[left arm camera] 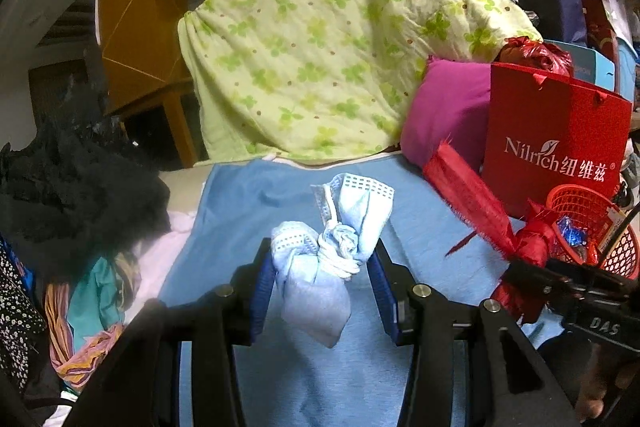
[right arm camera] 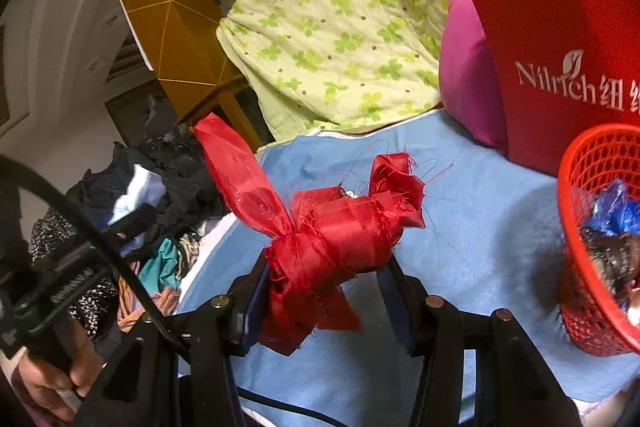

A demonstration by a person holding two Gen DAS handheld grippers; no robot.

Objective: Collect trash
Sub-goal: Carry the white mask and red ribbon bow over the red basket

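My left gripper [left arm camera: 322, 267] is shut on a knotted bundle of blue face masks [left arm camera: 332, 247] and holds it above the blue sheet [left arm camera: 248, 211]. My right gripper [right arm camera: 326, 267] is shut on a knotted red ribbon cloth [right arm camera: 332, 239], lifted off the sheet [right arm camera: 480, 219]. The same red cloth [left arm camera: 480, 203] and the right gripper show at the right of the left wrist view. A red mesh basket [right arm camera: 596, 239] with blue wrappers and dark scraps stands at the right, close to the red cloth; it also shows in the left wrist view [left arm camera: 588, 227].
A red Nilrich paper bag [left arm camera: 556, 131] and a magenta cushion [left arm camera: 448, 115] stand behind the basket. A green clover quilt [left arm camera: 320, 39] drapes at the back. A pile of dark and patterned clothes [left arm camera: 72, 219] lies at the left. A wooden cabinet [left arm camera: 136, 7] stands behind.
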